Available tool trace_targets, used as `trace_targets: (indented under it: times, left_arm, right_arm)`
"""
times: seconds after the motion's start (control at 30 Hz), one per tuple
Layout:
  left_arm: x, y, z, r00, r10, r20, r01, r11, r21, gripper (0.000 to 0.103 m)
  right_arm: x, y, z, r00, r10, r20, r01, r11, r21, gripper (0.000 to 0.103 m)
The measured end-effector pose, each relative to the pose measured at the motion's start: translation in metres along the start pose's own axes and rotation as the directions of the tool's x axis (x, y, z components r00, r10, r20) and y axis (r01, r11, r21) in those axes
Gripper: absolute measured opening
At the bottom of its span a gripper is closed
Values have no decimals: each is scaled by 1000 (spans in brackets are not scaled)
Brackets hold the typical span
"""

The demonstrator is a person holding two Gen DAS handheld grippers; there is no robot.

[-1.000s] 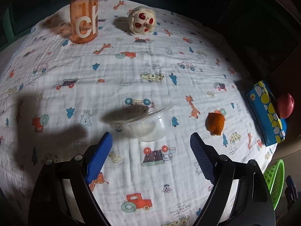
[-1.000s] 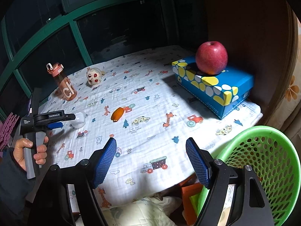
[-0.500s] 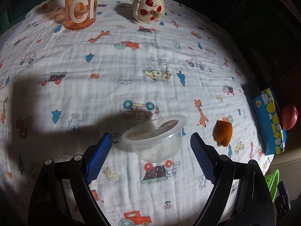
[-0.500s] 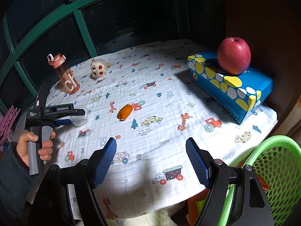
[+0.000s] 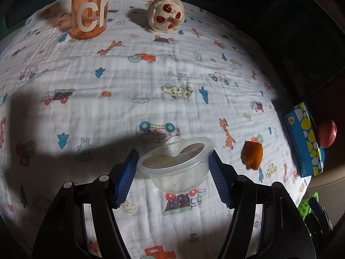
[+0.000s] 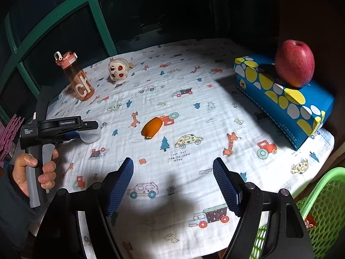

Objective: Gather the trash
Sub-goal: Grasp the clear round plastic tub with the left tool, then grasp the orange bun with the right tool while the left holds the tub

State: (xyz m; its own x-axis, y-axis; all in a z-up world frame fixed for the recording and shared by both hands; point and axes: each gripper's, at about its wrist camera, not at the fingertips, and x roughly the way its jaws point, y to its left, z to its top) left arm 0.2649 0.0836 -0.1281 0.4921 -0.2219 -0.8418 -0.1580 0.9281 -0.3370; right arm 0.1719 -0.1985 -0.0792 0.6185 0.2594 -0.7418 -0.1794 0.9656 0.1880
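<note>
A clear plastic cup (image 5: pixel 179 172) with a peeled-back lid sits tilted on the printed cloth. My left gripper (image 5: pixel 173 155) has its jaws closing on it, and both blue pads (image 5: pixel 126 177) touch its rim. The right wrist view shows that left gripper (image 6: pixel 86 127), held by a hand, with the cup (image 6: pixel 91 133) at its tip. An orange peel (image 6: pixel 152 127) lies mid-table, to the right of the cup (image 5: pixel 251 155). My right gripper (image 6: pixel 172 166) hangs open above the cloth near the table's front, with nothing between its fingers.
A green mesh basket (image 6: pixel 323 205) stands below the table's right front corner. A blue tissue box (image 6: pixel 280 99) with a red apple (image 6: pixel 294 63) on top is at the right. An orange bottle (image 6: pixel 79 82) and a plush toy (image 6: pixel 118 70) stand at the back left.
My left gripper came forward and down onto the cup and its jaws narrowed until the pads met the rim. My right gripper moved in over the table, away from the basket.
</note>
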Motion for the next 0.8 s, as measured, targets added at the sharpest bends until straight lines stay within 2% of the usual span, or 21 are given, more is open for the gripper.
trace_targets:
  times: [0.23, 0.47, 0.8]
  left_arm:
    - [-30, -2, -1, 999, -2, 50, 0, 999, 50, 65]
    - [-49, -2, -5, 997, -5, 78, -1, 996, 86, 65]
    - [-56, 4, -9, 997, -9, 82, 2, 996, 92, 65]
  right_arm:
    - [38, 12, 12, 999, 35, -34, -35, 999, -4, 73]
    - [80, 28, 28, 994, 79, -73, -79, 997, 12, 61]
    - [126, 39, 41, 991, 68, -112, -66, 998, 20, 49]
